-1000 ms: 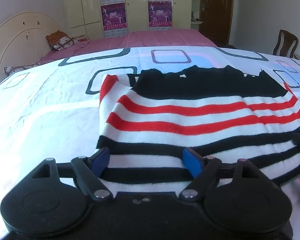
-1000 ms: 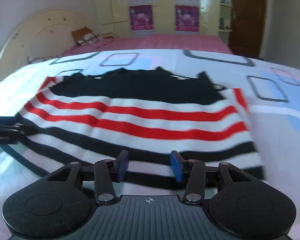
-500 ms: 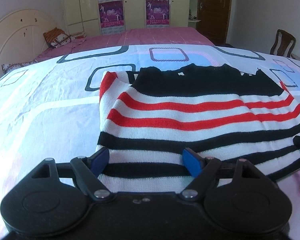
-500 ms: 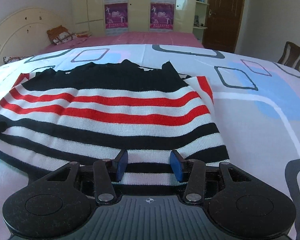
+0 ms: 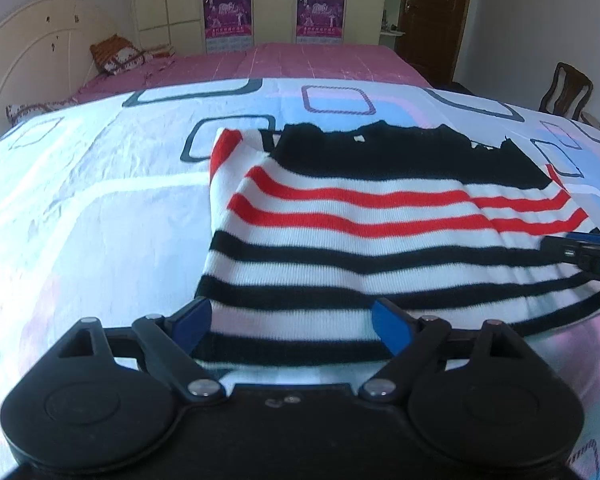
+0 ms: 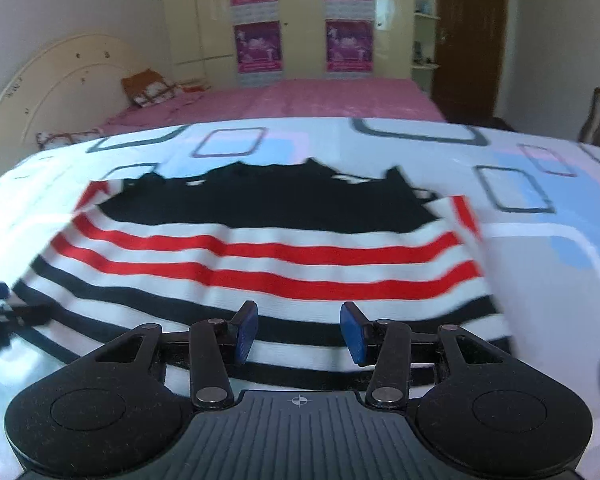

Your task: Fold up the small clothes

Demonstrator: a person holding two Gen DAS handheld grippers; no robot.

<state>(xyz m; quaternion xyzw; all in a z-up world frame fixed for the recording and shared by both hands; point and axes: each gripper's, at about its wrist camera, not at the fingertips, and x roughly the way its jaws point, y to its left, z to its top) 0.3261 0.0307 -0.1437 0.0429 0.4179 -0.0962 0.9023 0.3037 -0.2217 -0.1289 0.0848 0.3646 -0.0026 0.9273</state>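
The striped sweater (image 5: 364, 232) lay spread on the bed (image 5: 80, 208), black band at the far edge, red stripes across the middle, black-and-white stripes at the near hem. The left gripper (image 5: 292, 320) sat low at the near-left part of the hem, its 2 blue fingers (image 5: 190, 318) spread wide with the knit lying between them and not pinched. The right gripper (image 6: 298, 332) hovered at the near-right part of the hem, its fingers (image 6: 246, 330) also released, though set closer together. In the left wrist view the right gripper's side showed at the sweater's right edge. The main risk, as I judged it, was an uneven grab: the folded-in sleeve at the far left (image 5: 228, 152) could slide out if the hem was lifted crookedly, and thick knit pinched in only 1 layer would leave the underside dragging on the patterned sheet (image 6: 540, 240). The right wrist view was blurred, so contact there was unclear.
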